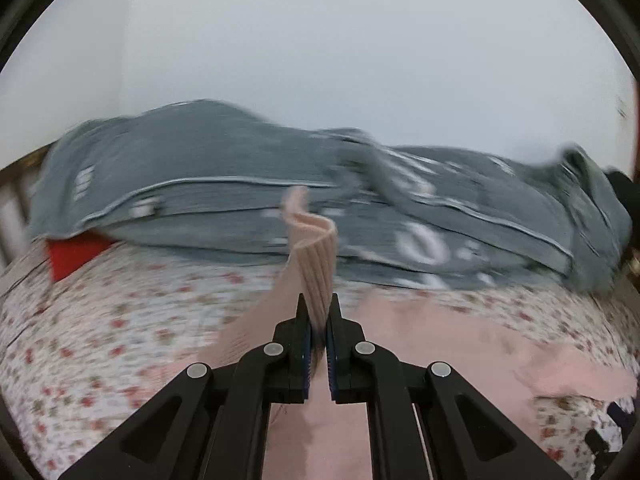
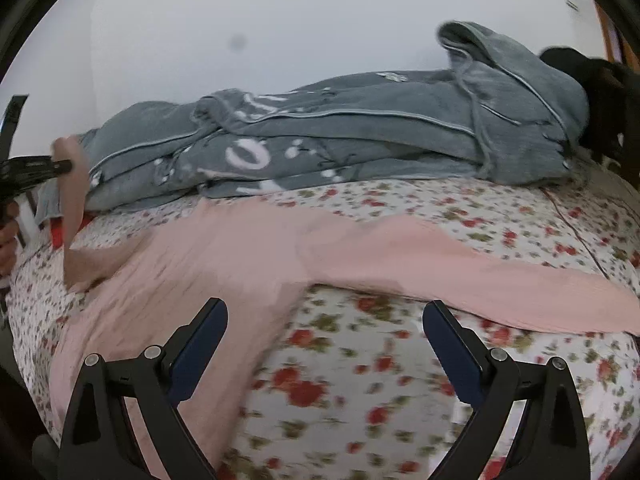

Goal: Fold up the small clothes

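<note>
Two grippers work over one pink ribbed garment [image 2: 224,256] spread on a floral bedsheet [image 2: 360,380]. Its long axis runs across the bed, roughly parallel to the grey folded blanket [image 2: 360,140] lying behind it, and one sleeve [image 2: 520,292] trails away from that blanket toward the right edge of the bed. The left gripper [image 1: 319,312] is clenched on the ribbed cuff [image 1: 314,248] of the other sleeve, which stands upright in front of the blanket. The right gripper [image 2: 325,344] hangs released, jaws wide apart, over the sheet just in front of the garment, with nothing between its pads.

Only the left wrist view shows the cuff pinched between the pads and a red item [image 1: 76,256] tucked under the blanket's left end. Only the right wrist view shows the whole garment, the raised sleeve at far left, a hand [image 2: 8,248] there, and something black [image 2: 592,76] beyond the blanket's right end.
</note>
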Demonstrator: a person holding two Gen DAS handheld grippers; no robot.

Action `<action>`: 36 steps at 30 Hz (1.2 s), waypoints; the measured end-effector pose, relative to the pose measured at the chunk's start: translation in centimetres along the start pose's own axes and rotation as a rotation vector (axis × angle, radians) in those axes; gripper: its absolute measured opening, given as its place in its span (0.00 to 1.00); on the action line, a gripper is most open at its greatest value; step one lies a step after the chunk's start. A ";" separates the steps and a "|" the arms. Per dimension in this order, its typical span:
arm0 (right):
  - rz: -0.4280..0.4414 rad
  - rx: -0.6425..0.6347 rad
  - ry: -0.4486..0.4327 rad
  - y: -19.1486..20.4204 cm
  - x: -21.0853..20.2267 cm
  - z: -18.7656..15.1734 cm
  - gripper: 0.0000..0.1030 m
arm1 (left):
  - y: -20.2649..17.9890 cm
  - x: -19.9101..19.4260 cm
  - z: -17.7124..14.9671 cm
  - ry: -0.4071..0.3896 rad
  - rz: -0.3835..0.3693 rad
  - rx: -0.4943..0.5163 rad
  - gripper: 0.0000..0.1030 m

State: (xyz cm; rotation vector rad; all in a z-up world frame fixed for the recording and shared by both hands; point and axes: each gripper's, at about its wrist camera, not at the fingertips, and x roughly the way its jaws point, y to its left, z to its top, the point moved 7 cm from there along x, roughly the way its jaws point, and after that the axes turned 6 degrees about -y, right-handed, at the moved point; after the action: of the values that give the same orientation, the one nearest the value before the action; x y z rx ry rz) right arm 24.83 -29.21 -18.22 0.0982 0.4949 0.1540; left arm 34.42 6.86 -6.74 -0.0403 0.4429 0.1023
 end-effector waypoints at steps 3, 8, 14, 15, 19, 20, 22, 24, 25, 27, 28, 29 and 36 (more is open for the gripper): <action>-0.016 0.067 -0.003 -2.5 -0.5 -0.1 0.95 | -7.0 1.4 -0.9 0.020 -0.064 0.055 0.07; -0.017 0.200 0.053 -6.1 0.1 -0.7 0.94 | -18.8 4.2 -6.2 0.128 -0.198 0.155 0.07; -0.053 0.192 0.035 -7.6 -0.5 -0.7 0.94 | -25.0 6.4 -13.0 0.257 -0.179 0.265 0.10; -0.066 0.178 0.033 -7.7 -0.6 -0.7 0.94 | -25.3 6.6 -13.9 0.291 -0.189 0.273 0.11; -0.073 0.161 0.032 -7.7 -0.6 -0.6 0.94 | -24.3 5.5 -14.4 0.296 -0.193 0.274 0.20; -0.072 0.165 0.032 -7.6 -0.6 -0.6 0.94 | -23.6 5.0 -14.3 0.287 -0.193 0.262 0.28; -0.067 0.174 0.032 -7.5 -0.5 -0.6 0.94 | -22.3 4.0 -13.6 0.251 -0.203 0.213 0.74; -0.060 0.182 0.030 -7.1 -0.2 -0.5 0.94 | -21.2 3.4 -12.5 0.194 -0.213 0.183 0.78; -0.058 0.184 0.031 -7.0 -0.1 -0.5 0.94 | -20.3 2.9 -12.3 0.181 -0.207 0.185 0.78; -0.051 0.188 0.034 -6.2 0.4 -0.6 0.94 | -18.2 2.4 -11.6 0.158 -0.165 0.197 0.78; -0.048 0.188 0.036 -5.9 0.7 -0.6 0.94 | -16.7 2.1 -11.3 0.142 -0.138 0.197 0.78; -0.046 0.186 0.038 -5.5 0.9 -0.6 0.94 | -14.8 1.7 -11.2 0.122 -0.102 0.195 0.78; -0.025 0.129 0.059 -1.4 3.2 -0.9 0.91 | -4.4 2.0 -11.7 0.112 0.102 0.178 0.78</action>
State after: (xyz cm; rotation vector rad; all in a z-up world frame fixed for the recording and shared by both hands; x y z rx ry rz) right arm 27.35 -29.99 -20.70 0.2135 0.5648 0.1007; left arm 31.73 1.91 -18.11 0.1521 0.5644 0.1612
